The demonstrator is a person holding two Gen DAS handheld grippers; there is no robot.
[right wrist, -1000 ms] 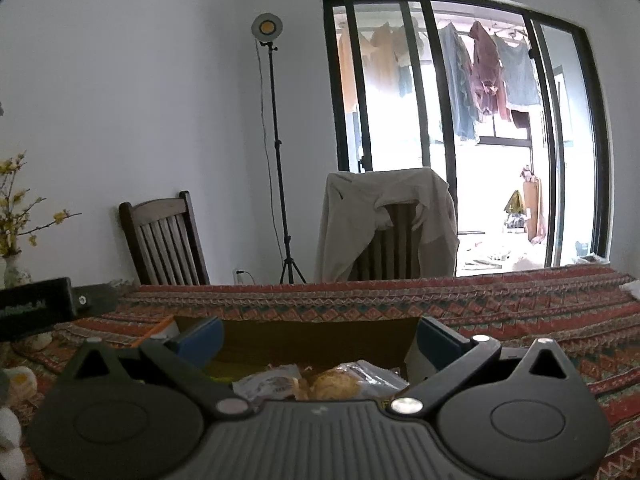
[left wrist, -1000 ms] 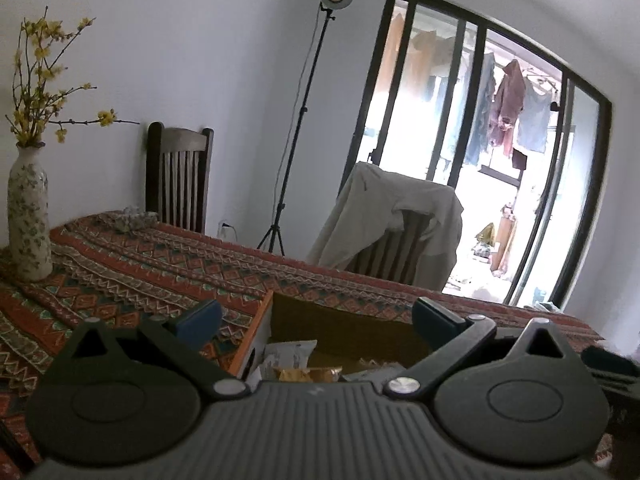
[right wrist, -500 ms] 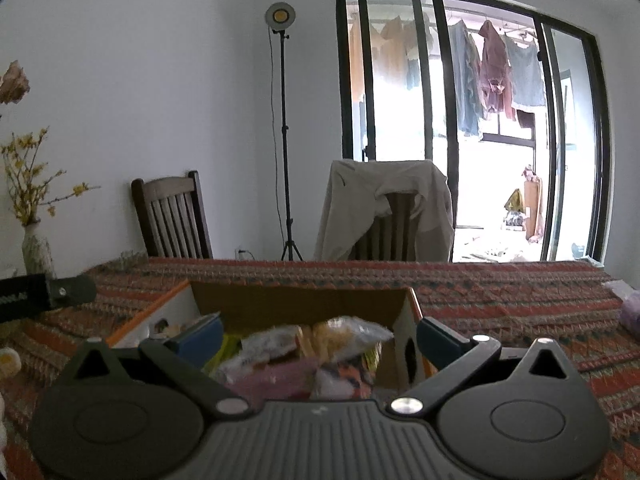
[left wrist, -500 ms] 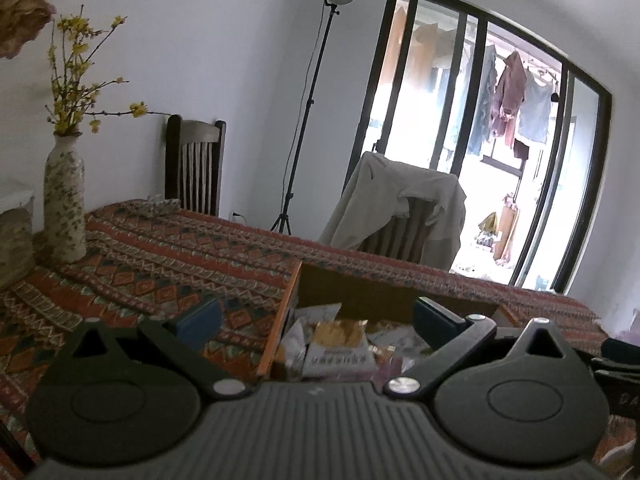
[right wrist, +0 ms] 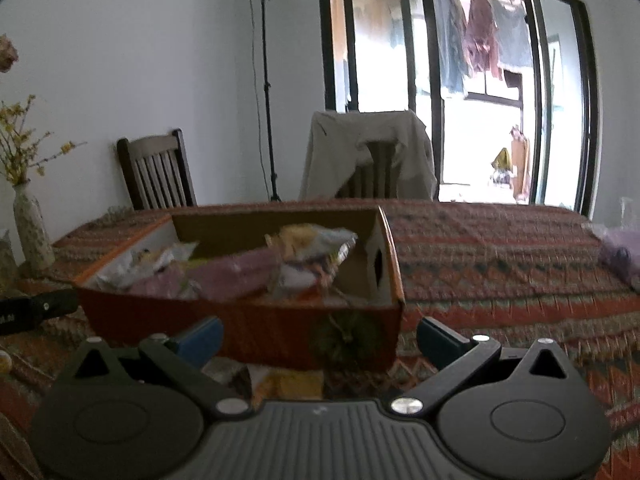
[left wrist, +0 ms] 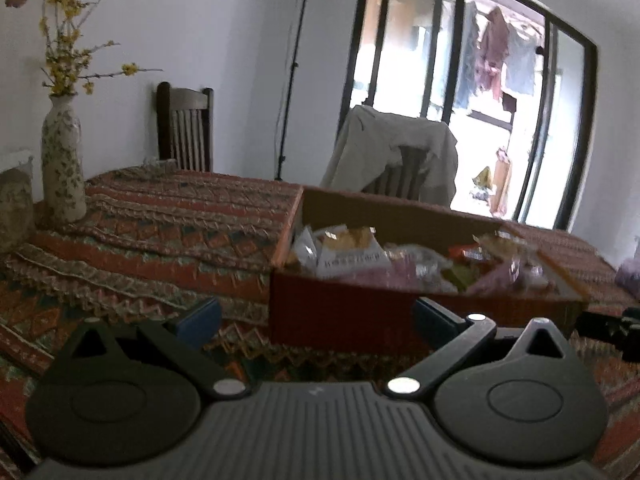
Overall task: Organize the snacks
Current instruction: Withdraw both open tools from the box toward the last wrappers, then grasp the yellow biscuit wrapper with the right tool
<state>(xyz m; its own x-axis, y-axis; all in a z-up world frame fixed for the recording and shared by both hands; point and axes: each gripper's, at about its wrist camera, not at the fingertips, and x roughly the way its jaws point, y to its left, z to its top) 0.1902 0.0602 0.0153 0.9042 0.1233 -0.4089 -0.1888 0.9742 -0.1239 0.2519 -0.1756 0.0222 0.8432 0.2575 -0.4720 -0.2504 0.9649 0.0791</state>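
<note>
An orange cardboard box (left wrist: 344, 312) (right wrist: 248, 332) full of snack packets (left wrist: 352, 252) (right wrist: 308, 248) stands on the patterned tablecloth. My left gripper (left wrist: 316, 320) is open in front of the box's near wall, towards its left end, with nothing between its fingers. My right gripper (right wrist: 320, 340) is open before the box's right end, also holding nothing. A yellow packet (right wrist: 288, 384) lies on the cloth just in front of the box, low between the right gripper's fingers. The other gripper's black body shows at the right edge (left wrist: 612, 332) and the left edge (right wrist: 32, 312).
A flowered vase (left wrist: 62, 160) (right wrist: 32, 236) with yellow blossoms stands at the table's left. Two wooden chairs (left wrist: 184, 128) (right wrist: 372, 164) are behind the table, one draped with a beige garment. A lamp stand (right wrist: 266, 80) and glass doors are behind. A purple bag (right wrist: 620, 252) lies far right.
Both cameras have pulled back and risen from over the box: its near wall now fills the space ahead of the fingers, and the snacks sit farther off. Both grippers stay open.
</note>
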